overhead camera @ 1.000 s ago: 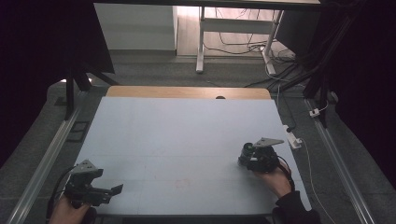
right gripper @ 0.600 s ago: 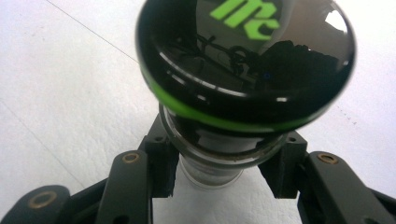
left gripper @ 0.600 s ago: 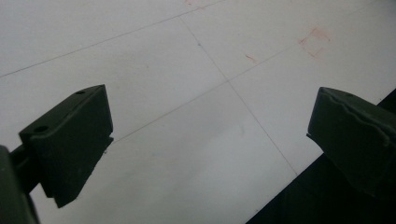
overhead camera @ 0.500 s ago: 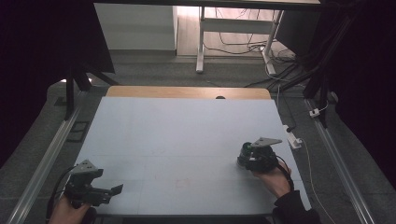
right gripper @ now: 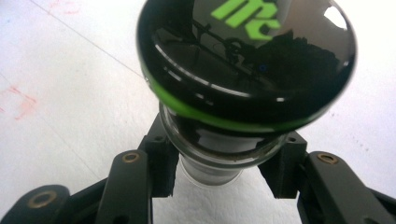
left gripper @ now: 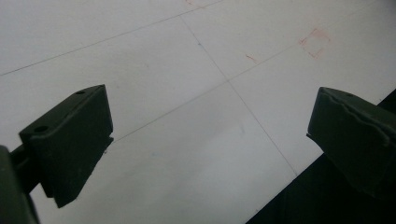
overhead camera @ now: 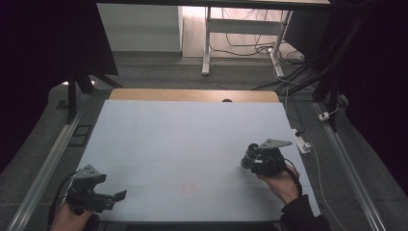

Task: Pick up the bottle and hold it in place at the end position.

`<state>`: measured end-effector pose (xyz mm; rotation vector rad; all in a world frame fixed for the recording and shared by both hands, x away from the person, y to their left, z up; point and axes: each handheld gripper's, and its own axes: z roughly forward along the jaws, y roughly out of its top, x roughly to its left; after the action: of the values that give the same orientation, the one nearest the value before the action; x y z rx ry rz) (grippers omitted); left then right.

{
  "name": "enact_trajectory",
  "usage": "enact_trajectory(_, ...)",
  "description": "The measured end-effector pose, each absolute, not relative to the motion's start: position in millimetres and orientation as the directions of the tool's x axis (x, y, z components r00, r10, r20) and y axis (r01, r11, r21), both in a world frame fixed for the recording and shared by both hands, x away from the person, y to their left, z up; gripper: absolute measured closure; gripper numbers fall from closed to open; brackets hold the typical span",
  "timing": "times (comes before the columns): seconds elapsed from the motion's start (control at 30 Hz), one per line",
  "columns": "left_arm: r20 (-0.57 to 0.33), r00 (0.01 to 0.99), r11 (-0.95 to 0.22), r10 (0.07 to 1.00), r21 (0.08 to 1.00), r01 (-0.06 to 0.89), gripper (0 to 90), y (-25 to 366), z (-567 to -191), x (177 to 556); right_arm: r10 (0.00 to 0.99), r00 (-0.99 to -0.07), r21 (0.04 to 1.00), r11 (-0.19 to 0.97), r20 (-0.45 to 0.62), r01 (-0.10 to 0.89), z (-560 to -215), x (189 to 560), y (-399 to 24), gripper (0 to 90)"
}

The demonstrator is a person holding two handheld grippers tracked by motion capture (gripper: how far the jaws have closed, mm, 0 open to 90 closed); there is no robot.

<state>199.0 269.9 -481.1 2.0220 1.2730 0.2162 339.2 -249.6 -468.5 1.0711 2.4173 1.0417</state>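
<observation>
A small glass jar (right gripper: 247, 60) with a glossy black lid, a green ring and green lettering sits between my right gripper's (right gripper: 224, 168) jaws. The pads (right gripper: 161, 163) press on its clear neck under the lid. In the high view this gripper (overhead camera: 250, 161) hovers low over the white table (overhead camera: 192, 125) at the right, with the jar (overhead camera: 248, 155) at its tip pointing left. My left gripper (overhead camera: 119, 195) is at the front left corner, held in a hand. Its jaws (left gripper: 210, 140) stand wide open over the bare tabletop with nothing between them.
Faint red marks (overhead camera: 187, 188) and thin pencil lines cross the tabletop near the front. A white plug block (overhead camera: 302, 143) with a cable lies just off the right edge. Metal rails run along both sides on the floor. A wooden strip (overhead camera: 192, 95) borders the far edge.
</observation>
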Motion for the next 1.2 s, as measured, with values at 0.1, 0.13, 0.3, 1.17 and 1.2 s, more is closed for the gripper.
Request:
enact_trajectory(0.1, -0.231, 0.495, -0.243, 0.837, 0.653, 0.717, 1.2, 270.3, -481.2, 199.1, 0.727, -0.686, 0.725, 0.463, 0.019, 0.511, -465.9, 340.2, -246.6, 52.4)
enact_trajectory(0.13, -0.231, 0.495, -0.243, 0.837, 0.653, 0.717, 1.2, 270.3, -481.2, 199.1, 0.723, -0.69, 0.725, 0.465, 0.02, 0.509, -465.3, 340.8, -245.4, 52.4)
enact_trajectory(0.3, -0.23, 0.495, -0.245, 0.838, 0.652, 0.717, 1.2, 270.1, -481.2, 199.2, 0.715, -0.698, 0.724, 0.459, 0.043, 0.515, -462.9, 344.6, -241.1, 52.4)
enact_trajectory(1.17, -0.232, 0.493, -0.242, 0.838, 0.652, 0.718, 1.2, 270.4, -481.3, 199.4, 0.639, -0.769, 0.722, 0.517, 0.031, 0.459, -457.4, 376.5, -189.5, 52.4)
enact_trajectory(1.2, -0.232, 0.493, -0.243, 0.838, 0.652, 0.718, 1.2, 270.4, -481.3, 199.4, 0.639, -0.768, 0.721, 0.516, 0.036, 0.462, -457.3, 377.8, -188.1, 52.3)
